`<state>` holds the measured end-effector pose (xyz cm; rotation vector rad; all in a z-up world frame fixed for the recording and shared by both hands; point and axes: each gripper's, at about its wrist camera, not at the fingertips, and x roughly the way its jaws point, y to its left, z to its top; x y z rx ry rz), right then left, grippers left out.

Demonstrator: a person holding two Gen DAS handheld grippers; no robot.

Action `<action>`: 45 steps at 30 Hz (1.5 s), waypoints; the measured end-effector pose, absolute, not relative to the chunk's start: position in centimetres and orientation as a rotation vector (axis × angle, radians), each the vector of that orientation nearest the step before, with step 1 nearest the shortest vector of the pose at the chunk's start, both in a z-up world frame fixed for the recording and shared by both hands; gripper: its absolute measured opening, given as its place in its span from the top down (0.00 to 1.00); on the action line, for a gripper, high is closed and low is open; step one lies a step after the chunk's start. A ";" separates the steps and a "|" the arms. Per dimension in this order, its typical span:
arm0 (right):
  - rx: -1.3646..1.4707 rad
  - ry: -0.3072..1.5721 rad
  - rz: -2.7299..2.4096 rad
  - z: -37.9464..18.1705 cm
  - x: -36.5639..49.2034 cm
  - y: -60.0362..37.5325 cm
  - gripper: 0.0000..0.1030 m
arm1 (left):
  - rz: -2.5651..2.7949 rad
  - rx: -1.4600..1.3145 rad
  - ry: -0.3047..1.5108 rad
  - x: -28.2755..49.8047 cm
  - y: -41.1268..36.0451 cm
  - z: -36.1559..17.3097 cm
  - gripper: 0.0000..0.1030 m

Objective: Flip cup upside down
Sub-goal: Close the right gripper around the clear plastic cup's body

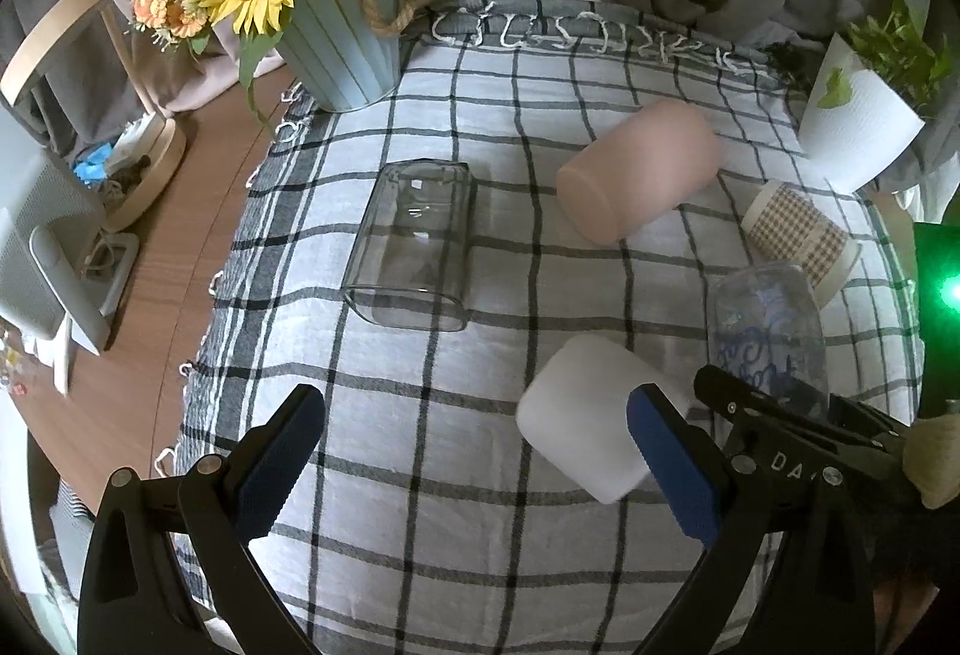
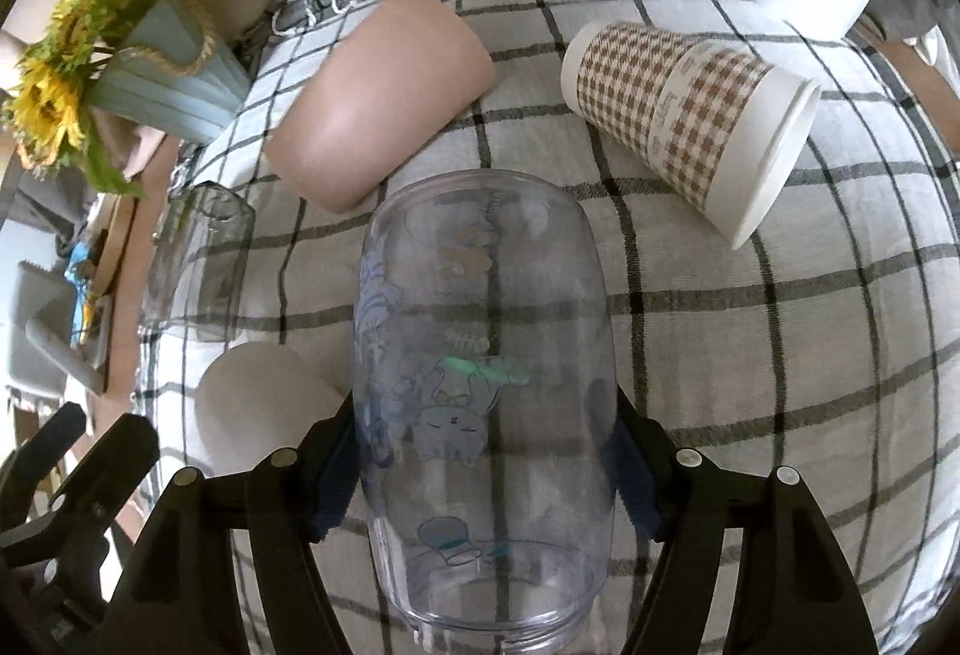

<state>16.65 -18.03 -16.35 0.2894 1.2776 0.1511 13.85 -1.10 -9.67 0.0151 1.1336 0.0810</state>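
Observation:
A clear plastic cup with blue cartoon prints (image 2: 486, 385) stands upside down, mouth toward the camera, between the fingers of my right gripper (image 2: 486, 466), which is shut on its sides. The same cup (image 1: 765, 331) shows in the left wrist view with the right gripper's black frame at its base. My left gripper (image 1: 474, 457) is open and empty above the checked cloth (image 1: 420, 475). A white cup (image 1: 591, 415) lies just beside its right finger. A clear glass (image 1: 414, 247) stands upside down farther ahead.
A pink cup (image 1: 639, 169) and a checked paper cup (image 1: 801, 235) lie on their sides on the cloth. A blue sunflower pot (image 1: 345, 49) stands at the far left, a white ribbed pot (image 1: 855, 133) at the far right. A wooden table edge lies left.

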 end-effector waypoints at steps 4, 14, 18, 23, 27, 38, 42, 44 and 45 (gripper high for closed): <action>0.276 1.264 0.153 -15.1 15.9 -18.5 0.31 | 0.079 0.007 1.123 13.1 -1.5 -9.0 0.00; 0.265 1.277 0.136 -14.5 12.6 -20.2 0.31 | 0.069 0.003 1.144 10.5 -3.0 -9.6 0.00; 0.276 1.296 0.127 -15.4 11.4 -20.9 0.31 | 0.080 0.007 1.163 9.6 -3.2 -10.3 0.00; 0.288 1.322 0.120 -16.5 10.8 -21.2 0.31 | 0.096 0.004 1.184 8.8 -3.3 -11.0 0.00; 0.287 1.335 0.120 -17.1 10.7 -21.3 0.31 | 0.116 0.009 1.192 8.6 -3.3 -11.3 0.00; 0.282 1.355 0.131 -18.0 10.8 -21.1 0.30 | 0.140 -0.005 1.204 8.2 -3.2 -11.6 0.00; 0.293 1.343 0.131 -17.7 10.9 -21.2 0.23 | 0.149 -0.007 1.197 8.1 -3.1 -11.3 0.00; 0.294 1.332 0.134 -17.3 10.8 -21.3 0.22 | 0.147 -0.013 1.194 8.0 -3.1 -11.0 0.00; 0.294 1.324 0.137 -17.0 10.7 -21.3 0.22 | 0.146 -0.016 1.193 8.0 -3.0 -10.9 0.00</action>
